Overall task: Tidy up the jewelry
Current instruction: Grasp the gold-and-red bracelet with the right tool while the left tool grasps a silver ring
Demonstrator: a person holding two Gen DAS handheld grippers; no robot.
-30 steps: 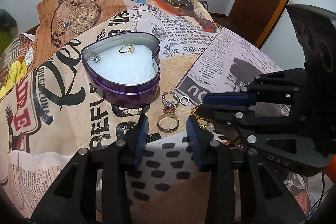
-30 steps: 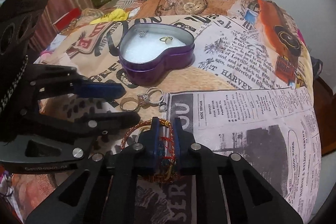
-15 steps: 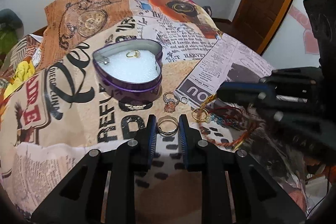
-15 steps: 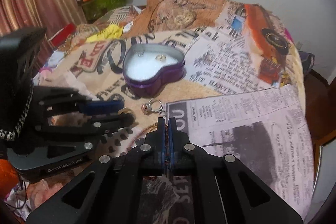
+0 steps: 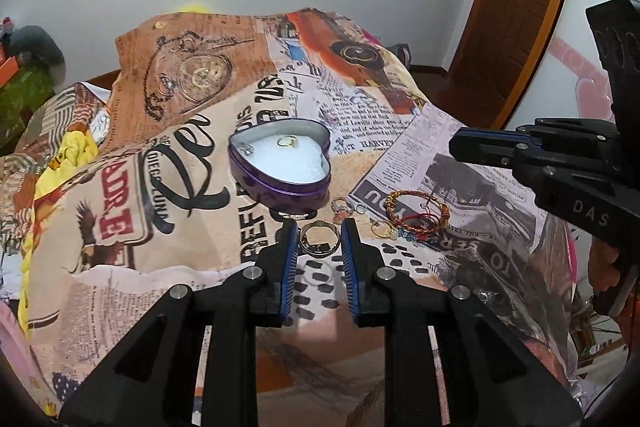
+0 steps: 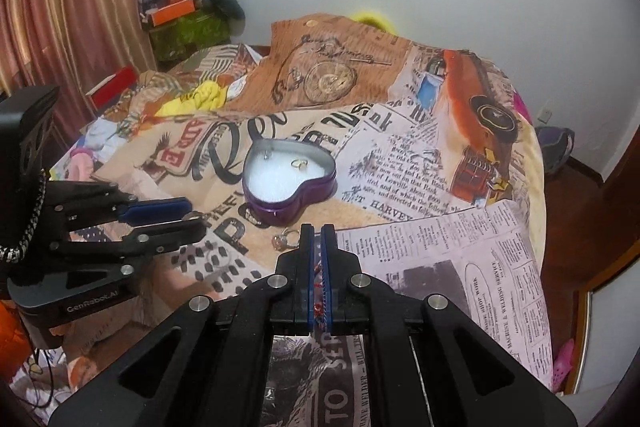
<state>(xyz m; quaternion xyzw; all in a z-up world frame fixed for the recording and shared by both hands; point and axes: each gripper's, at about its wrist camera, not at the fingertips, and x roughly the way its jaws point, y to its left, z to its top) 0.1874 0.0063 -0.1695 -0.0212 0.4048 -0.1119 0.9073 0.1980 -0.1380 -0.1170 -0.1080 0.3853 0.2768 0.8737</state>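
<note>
A purple heart-shaped tin [image 5: 280, 183] with white padding holds a gold ring [image 5: 288, 141] and a small silver piece [image 5: 247, 149]; it also shows in the right wrist view [image 6: 288, 199]. My left gripper [image 5: 319, 241] is shut on a wide silver-gold ring [image 5: 319, 239], lifted above the cloth. On the cloth lie a stone ring [image 5: 342, 207], a gold ring [image 5: 382, 229] and a red-gold bracelet [image 5: 416, 213]. My right gripper [image 6: 318, 259] is shut, with red thread showing between its pads; in the left wrist view it [image 5: 472, 147] hovers above the bracelet.
A printed newspaper-pattern cloth [image 5: 180, 227] covers the bed. A wooden door [image 5: 516, 7] stands at the right. Cluttered boxes [image 6: 176, 11] and a curtain [image 6: 60, 7] are at the far left. A yellow cloth [image 5: 76, 151] lies at the left.
My left gripper closed on the wide ring and lifted it off the cloth. My right gripper closed fully and rose, pulling back from the bracelet area.
</note>
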